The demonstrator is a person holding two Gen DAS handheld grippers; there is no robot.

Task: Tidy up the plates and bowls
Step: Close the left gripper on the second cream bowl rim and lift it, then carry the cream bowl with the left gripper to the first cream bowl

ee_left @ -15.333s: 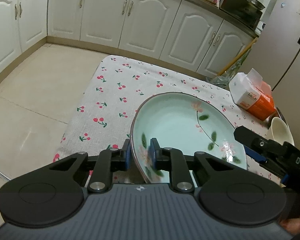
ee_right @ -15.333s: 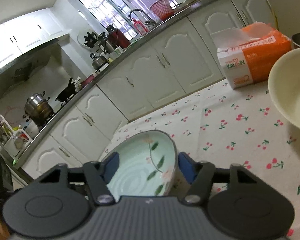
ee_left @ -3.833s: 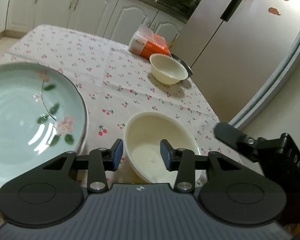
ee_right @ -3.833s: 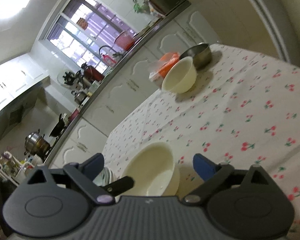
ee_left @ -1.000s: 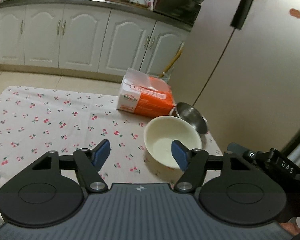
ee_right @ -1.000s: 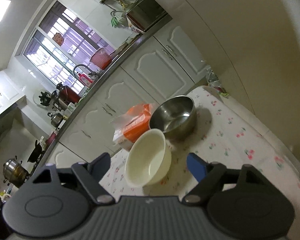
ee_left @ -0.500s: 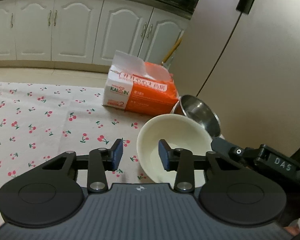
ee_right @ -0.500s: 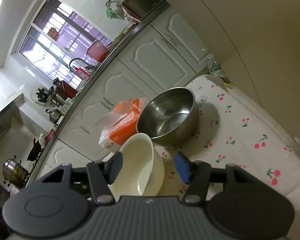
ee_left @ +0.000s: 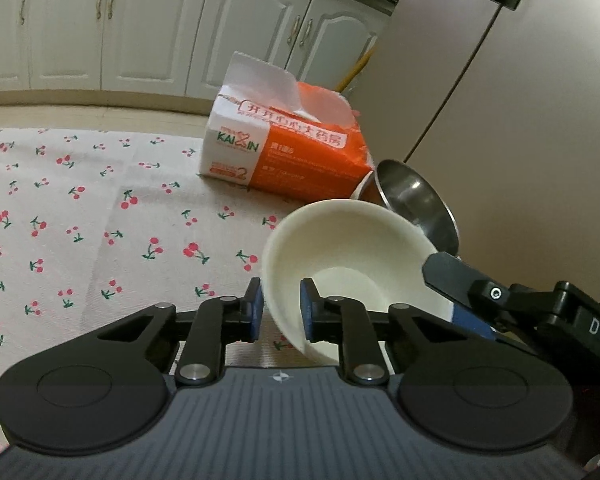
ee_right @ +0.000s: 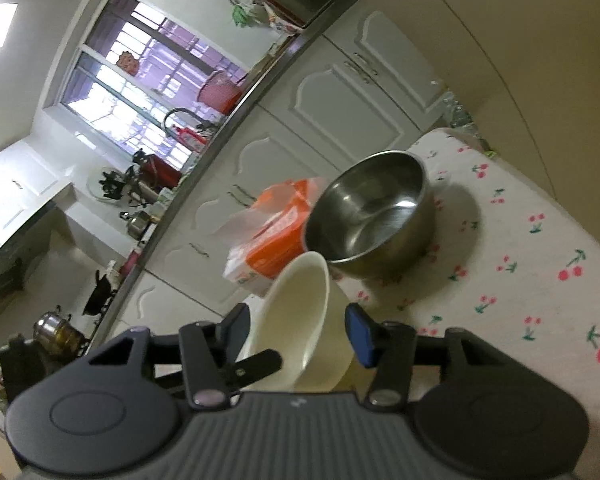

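Taking the cream bowl (ee_left: 352, 248) as the landmark, the cherry-print tablecloth (ee_left: 80, 216) spreads out to its left in the left wrist view, and the bowl sits on that cloth near the table's far right corner. Behind and to the left of the bowl lies an orange and white tissue pack (ee_left: 284, 148). At the bowl's near-left rim the left gripper (ee_left: 281, 307) has just been closing and now pinches the wall, one blue pad outside and one inside. Directly behind the bowl, on its right, stands a steel bowl (ee_left: 416, 200), close to or touching it; which one cannot be told. At the bowl's right side the right gripper (ee_right: 298, 332) has its jaws part-way in, having narrowed a moment ago, with the bowl's wall between them; in the right wrist view the right pad stands clear of the wall, while contact at the left finger cannot be made out.
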